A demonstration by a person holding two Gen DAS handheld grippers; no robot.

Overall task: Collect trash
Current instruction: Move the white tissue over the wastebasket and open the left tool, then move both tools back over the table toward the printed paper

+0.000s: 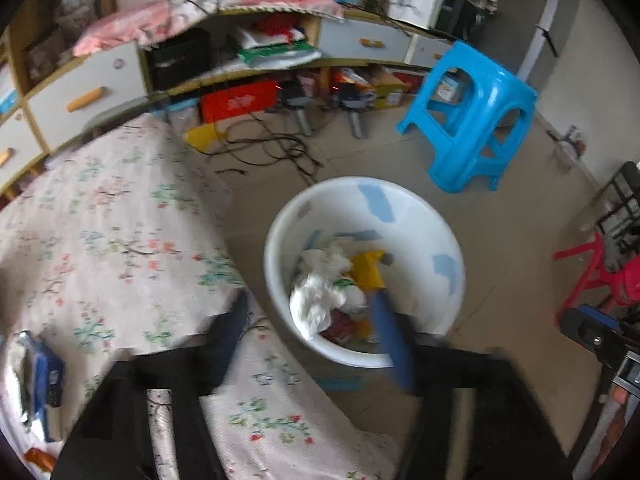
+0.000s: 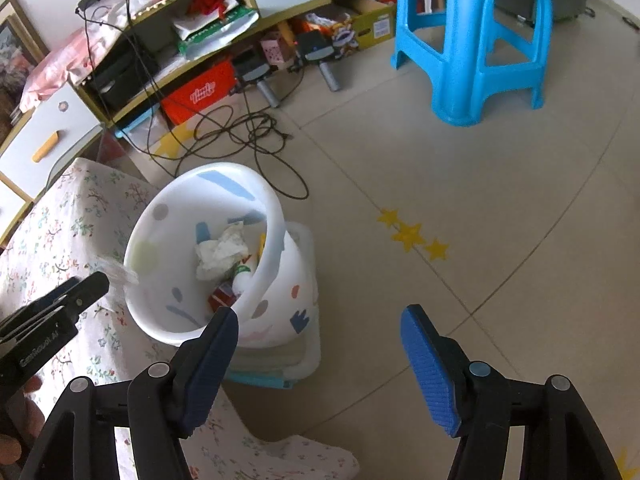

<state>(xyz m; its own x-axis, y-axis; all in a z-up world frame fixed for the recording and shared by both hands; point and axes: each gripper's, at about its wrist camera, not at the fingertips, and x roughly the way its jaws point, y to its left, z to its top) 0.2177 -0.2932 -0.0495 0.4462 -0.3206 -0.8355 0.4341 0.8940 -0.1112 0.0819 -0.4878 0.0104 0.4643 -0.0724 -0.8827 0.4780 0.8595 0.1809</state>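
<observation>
Where a floral tablecloth [image 2: 64, 216] meets tiled floor [image 2: 480, 200], a white bin [image 2: 152, 320] holds trash; both grippers' fingers apart, empty

I see bin [image 2: 208, 248] on floor just beside table [image 2: 60, 220], trash [image 2: 222, 250] in bin, stool [image 2: 476, 40] beyond, cables [image 2: 240, 136] before shelves [image 2: 200, 40].

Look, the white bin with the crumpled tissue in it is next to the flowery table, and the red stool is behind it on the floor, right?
Nearly. The stool is blue, not red; the right wrist view shows it clearly. The rest holds: the white bin has crumpled tissue inside and stands beside the flowery table.
</observation>
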